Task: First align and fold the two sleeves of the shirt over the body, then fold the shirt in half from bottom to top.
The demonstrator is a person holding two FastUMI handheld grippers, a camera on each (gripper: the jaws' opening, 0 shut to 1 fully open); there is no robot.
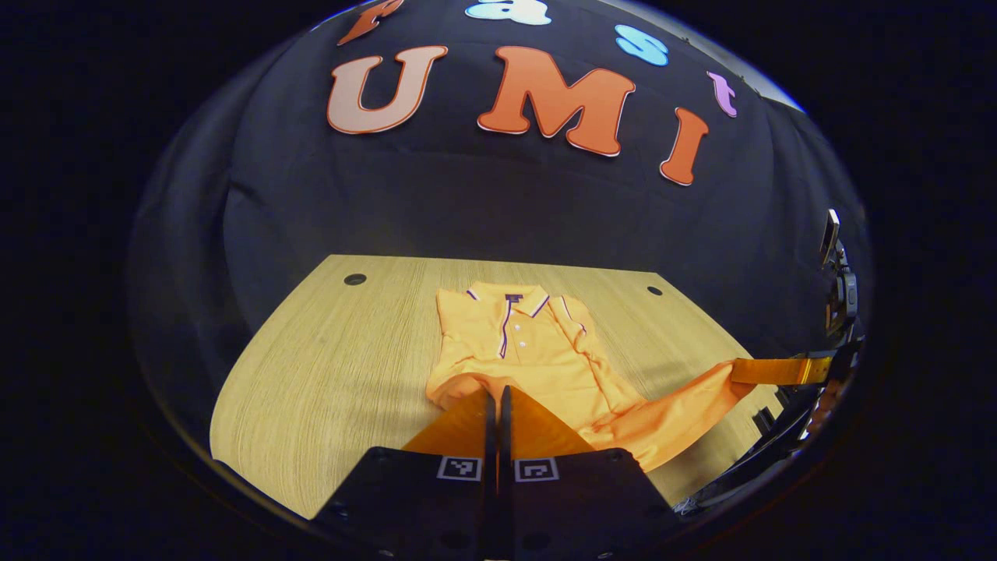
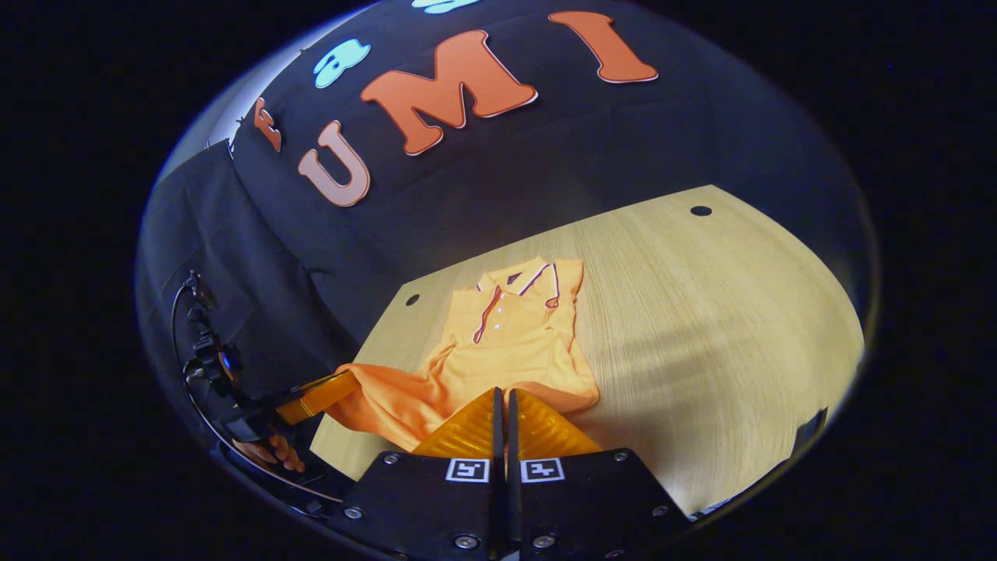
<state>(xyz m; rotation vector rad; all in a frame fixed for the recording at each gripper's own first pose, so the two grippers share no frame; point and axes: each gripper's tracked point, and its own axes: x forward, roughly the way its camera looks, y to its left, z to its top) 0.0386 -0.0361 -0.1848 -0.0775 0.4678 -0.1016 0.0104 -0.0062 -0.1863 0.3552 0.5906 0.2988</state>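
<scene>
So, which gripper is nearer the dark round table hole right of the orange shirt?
Right gripper, clamping the shirt hem toward the hole; left gripper clamps it farther off.

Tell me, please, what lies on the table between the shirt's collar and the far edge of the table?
Nothing: in the left gripper view, bare wooden table runs from the collar of the orange polo shirt to the far edge.

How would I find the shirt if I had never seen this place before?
Look at the pale wooden table in front of the black cloth wall. In its middle lies the orange polo shirt, sleeves folded in, collar toward the wall. It has dark stripes on the collar and white buttons, and both grippers, the left gripper and right gripper, pinch its lifted bottom hem.
</scene>
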